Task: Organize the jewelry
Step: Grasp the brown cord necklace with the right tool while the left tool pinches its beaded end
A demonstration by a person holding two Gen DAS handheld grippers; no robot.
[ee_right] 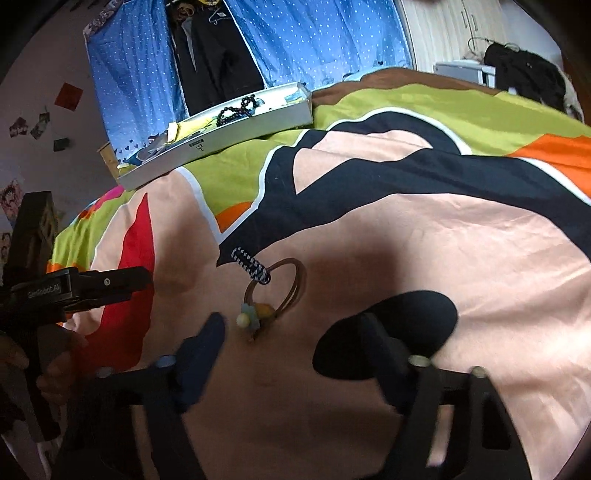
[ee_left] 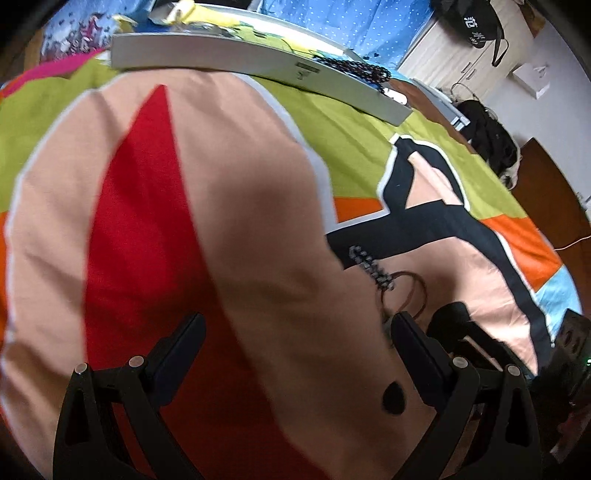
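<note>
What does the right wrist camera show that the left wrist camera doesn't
Only the right wrist view shows the left gripper from outside, the bead charm on the hair ties, and wall pictures. Only the left wrist view shows a black hanging bag. Both show the hair ties, the hair clip, the white box and the bedspread.

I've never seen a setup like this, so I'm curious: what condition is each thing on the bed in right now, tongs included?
Left tongs: open, holding nothing.
Right tongs: open, low over the hair ties.
Brown hair ties: loose on the bedspread, not gripped.
Striped hair clip: lying across the ties.
White box: open, lidless, on the bed.
Black bead necklace: already inside the box.
</note>
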